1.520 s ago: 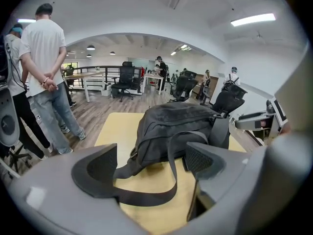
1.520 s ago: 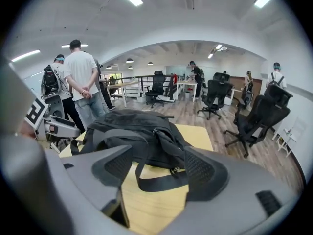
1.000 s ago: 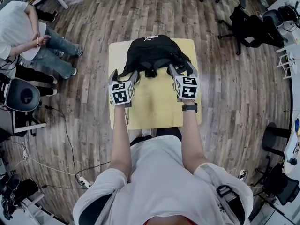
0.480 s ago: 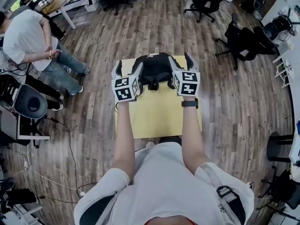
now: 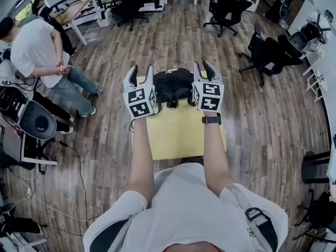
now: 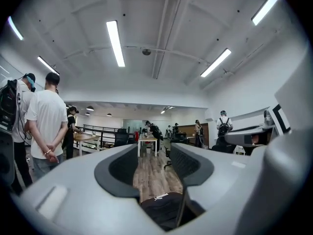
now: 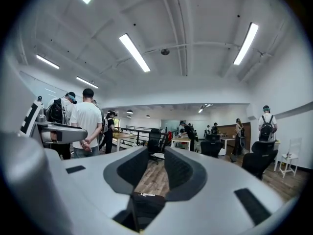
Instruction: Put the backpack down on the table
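A black backpack (image 5: 172, 83) lies on the far end of the yellow table (image 5: 181, 135). Both grippers are held up level above its near side, apart from it. The left gripper (image 5: 140, 70) is over the backpack's left edge, the right gripper (image 5: 203, 66) over its right edge. Their jaws are closing, and no strap or fabric is between the pads. In the left gripper view the left gripper (image 6: 152, 151) shows wooden floor through its gap, with the backpack (image 6: 164, 207) low down. The right gripper (image 7: 156, 153) looks the same, with the backpack (image 7: 146, 204) below it.
People (image 5: 37, 51) stand at the far left beside a desk. Black office chairs (image 5: 262, 51) stand at the far right. A round dark device (image 5: 34, 122) and floor cables (image 5: 79, 156) lie at the left. More desks and people fill the room's far end (image 6: 149, 133).
Both grippers have lifted from the backpack's near straps to well above the table. Their jaws stand narrower than before. The head view has risen, so table and backpack look smaller.
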The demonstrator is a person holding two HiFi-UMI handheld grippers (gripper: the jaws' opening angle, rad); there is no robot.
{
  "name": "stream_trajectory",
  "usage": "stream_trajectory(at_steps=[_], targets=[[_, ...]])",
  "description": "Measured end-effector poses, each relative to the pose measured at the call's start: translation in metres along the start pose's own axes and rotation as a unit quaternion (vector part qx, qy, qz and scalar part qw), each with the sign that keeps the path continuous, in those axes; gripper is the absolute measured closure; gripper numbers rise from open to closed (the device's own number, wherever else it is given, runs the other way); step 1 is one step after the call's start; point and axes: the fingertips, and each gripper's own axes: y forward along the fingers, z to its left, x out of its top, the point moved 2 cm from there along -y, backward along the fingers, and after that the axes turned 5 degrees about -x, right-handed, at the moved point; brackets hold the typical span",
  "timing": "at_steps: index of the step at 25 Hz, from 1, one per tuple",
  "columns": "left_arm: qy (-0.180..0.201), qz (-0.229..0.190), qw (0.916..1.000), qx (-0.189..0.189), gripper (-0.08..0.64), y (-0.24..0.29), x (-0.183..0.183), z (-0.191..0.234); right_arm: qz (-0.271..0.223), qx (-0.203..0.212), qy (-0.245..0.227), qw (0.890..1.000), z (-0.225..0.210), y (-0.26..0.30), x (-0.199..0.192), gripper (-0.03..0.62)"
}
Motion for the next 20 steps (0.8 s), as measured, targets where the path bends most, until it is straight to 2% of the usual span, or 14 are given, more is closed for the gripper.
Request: stream_trajectory(at_steps=[4,13,16,20], targets=[[-0.008,0.0,1.0,0.004,0.405,-0.01,0.001,-0.004,-0.002,-0.001,0.003,1.0,0.006,-0.01,0.0,0.531],[-0.01,-0.016,0.9998,0.011,0.543,-0.035,0.014,-0.021,-0.017,0.017,-0.002,1.0,0.022,-0.031,0.015,0.581],[-0.013,-0.023,0.9996,0.005,0.551,-0.043,0.021,-0.03,-0.022,0.026,0.007,0.999,0.027,-0.037,0.018,0.581],[-0.002,-0.029,0.9996,0.006,0.551,-0.057,0.028,-0.037,-0.028,0.014,0.004,0.999,0.027,-0.047,0.019,0.583]])
